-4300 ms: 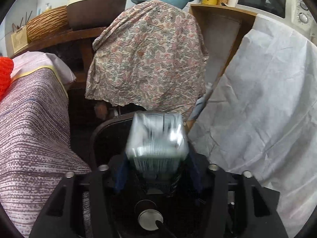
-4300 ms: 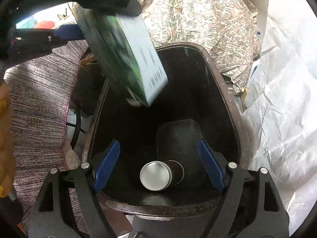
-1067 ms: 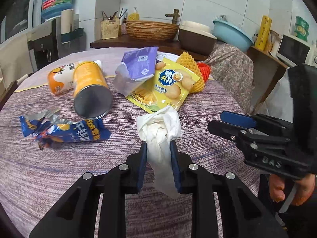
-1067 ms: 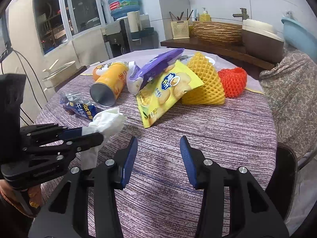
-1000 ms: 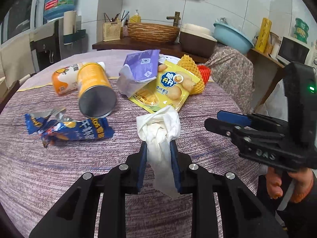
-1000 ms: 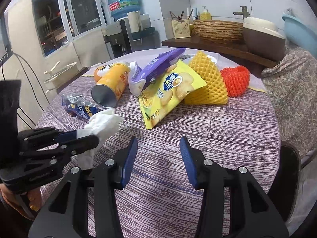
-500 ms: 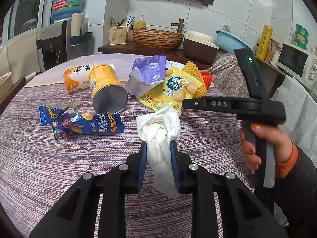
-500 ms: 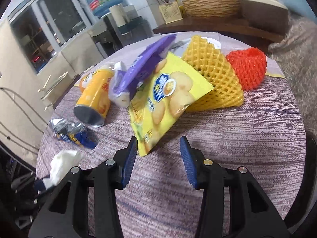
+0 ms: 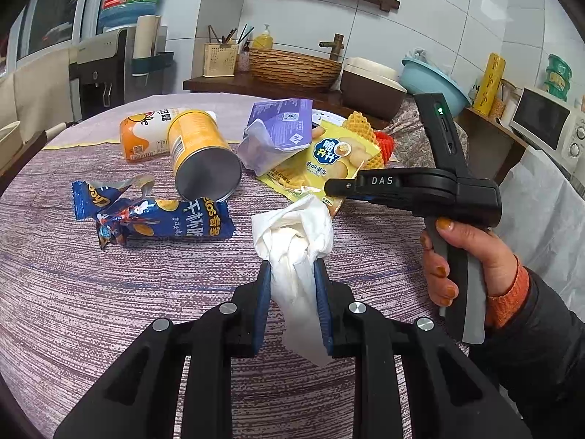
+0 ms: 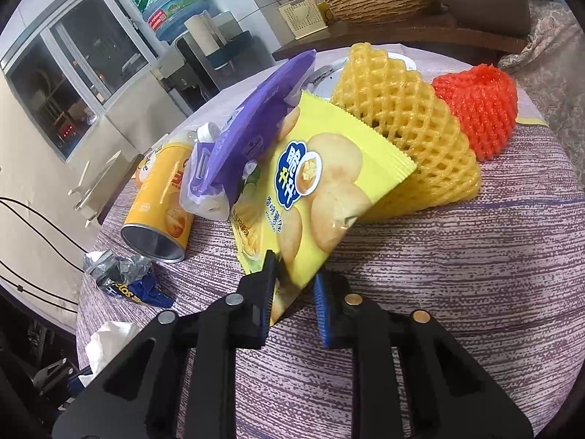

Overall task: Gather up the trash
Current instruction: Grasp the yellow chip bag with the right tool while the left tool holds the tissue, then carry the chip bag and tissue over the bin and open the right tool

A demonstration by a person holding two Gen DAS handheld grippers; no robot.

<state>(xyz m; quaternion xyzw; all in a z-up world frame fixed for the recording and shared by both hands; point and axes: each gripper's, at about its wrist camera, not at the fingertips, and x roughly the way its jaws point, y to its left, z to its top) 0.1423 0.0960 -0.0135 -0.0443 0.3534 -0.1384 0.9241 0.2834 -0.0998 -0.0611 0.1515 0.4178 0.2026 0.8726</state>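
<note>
The right gripper [image 10: 292,292], which a second ago hovered open over bare cloth, has moved in on the yellow chip bag [image 10: 314,197] and its jaws have just been closing, the bag's lower corner now between the blue pads, which look pressed onto it; the left gripper [image 9: 292,292] stays clamped on a crumpled white tissue [image 9: 292,234], held above the table's near side as before; the round table [image 9: 109,292], under a purple striped cloth, keeps open room along its near edge and to the right of the litter, while the far half is crowded; there a yellow can [image 9: 201,153] lies on its side with its open end toward the camera, a purple pouch [image 9: 278,131] leans on the chip bag, and a yellow foam net [image 10: 402,128] touches a red foam net [image 10: 479,106]; a blue wrapper [image 9: 153,216] lies left of the tissue, reading "tos" in part; the right gripper's arm is lettered "DAS"; the chip bag carries Chinese characters on a blue badge.
</note>
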